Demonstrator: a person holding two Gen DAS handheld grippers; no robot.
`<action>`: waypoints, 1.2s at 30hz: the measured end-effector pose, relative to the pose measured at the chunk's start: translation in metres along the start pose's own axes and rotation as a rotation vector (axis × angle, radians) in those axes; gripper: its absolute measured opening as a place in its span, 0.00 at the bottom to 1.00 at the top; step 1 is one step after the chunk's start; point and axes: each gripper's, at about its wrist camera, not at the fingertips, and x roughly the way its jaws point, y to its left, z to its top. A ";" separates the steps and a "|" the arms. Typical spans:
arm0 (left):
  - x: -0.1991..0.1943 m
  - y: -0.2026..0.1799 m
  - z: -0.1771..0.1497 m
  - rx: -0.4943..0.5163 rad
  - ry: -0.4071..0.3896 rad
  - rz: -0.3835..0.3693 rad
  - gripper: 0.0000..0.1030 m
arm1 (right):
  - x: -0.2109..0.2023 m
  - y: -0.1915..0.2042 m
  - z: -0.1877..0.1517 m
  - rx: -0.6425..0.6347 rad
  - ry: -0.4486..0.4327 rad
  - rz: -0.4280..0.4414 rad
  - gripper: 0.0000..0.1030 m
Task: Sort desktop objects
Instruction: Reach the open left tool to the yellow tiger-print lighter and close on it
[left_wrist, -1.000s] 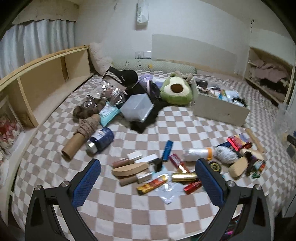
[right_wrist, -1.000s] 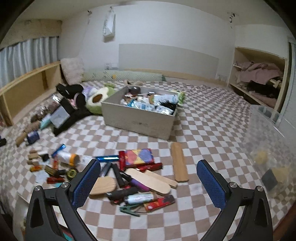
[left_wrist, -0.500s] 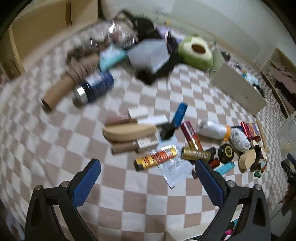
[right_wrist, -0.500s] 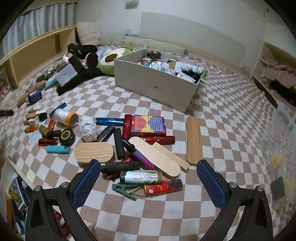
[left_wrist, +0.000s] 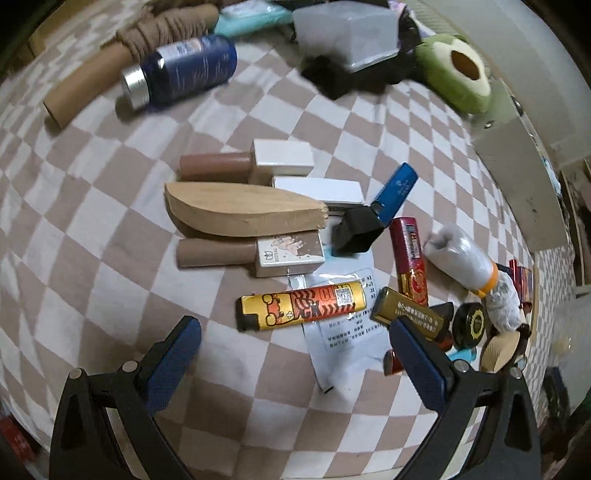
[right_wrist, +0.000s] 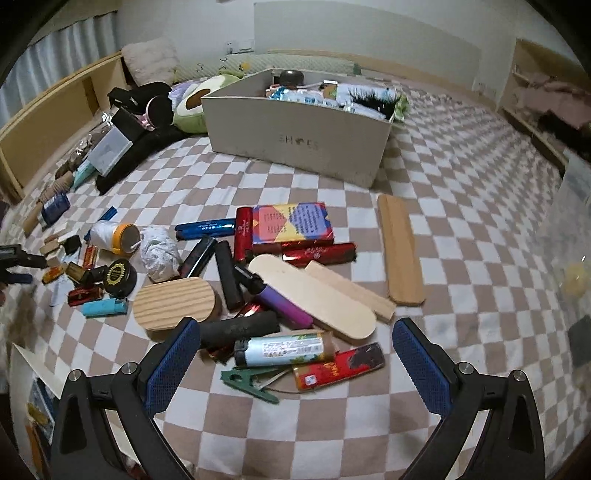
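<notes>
Left gripper (left_wrist: 295, 354) spread, empty, above lighter (left_wrist: 301, 305)
Light, slick (lower centre); pinch its long flat sides.

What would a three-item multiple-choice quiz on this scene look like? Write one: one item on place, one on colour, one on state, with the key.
1. Where does the blue bottle lie?
A. In the shoe box
B. On the checkered cover, beside the cardboard tube
C. Between the left tongs

2. What colour is the clip nearest the right tongs?
A. Green
B. Orange
C. White

3. How are the left tongs set?
A. Shut on the yellow lighter
B. Shut and empty
C. Open, holding nothing

Key: B, the bottle lies on its side next to the tube; A, the clip's plastic is green; C, both blue pads stand wide apart, with the yellow lighter lying ahead of them on the cover.
</notes>
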 end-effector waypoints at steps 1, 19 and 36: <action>0.003 0.000 0.001 -0.013 0.009 0.001 1.00 | 0.001 0.000 0.000 0.004 0.006 0.002 1.00; 0.029 -0.015 0.006 -0.065 -0.004 0.171 0.95 | 0.012 0.003 0.001 -0.018 0.057 0.006 1.00; 0.021 -0.003 0.004 0.004 -0.013 0.149 0.79 | 0.025 -0.008 -0.013 -0.097 0.026 0.052 1.00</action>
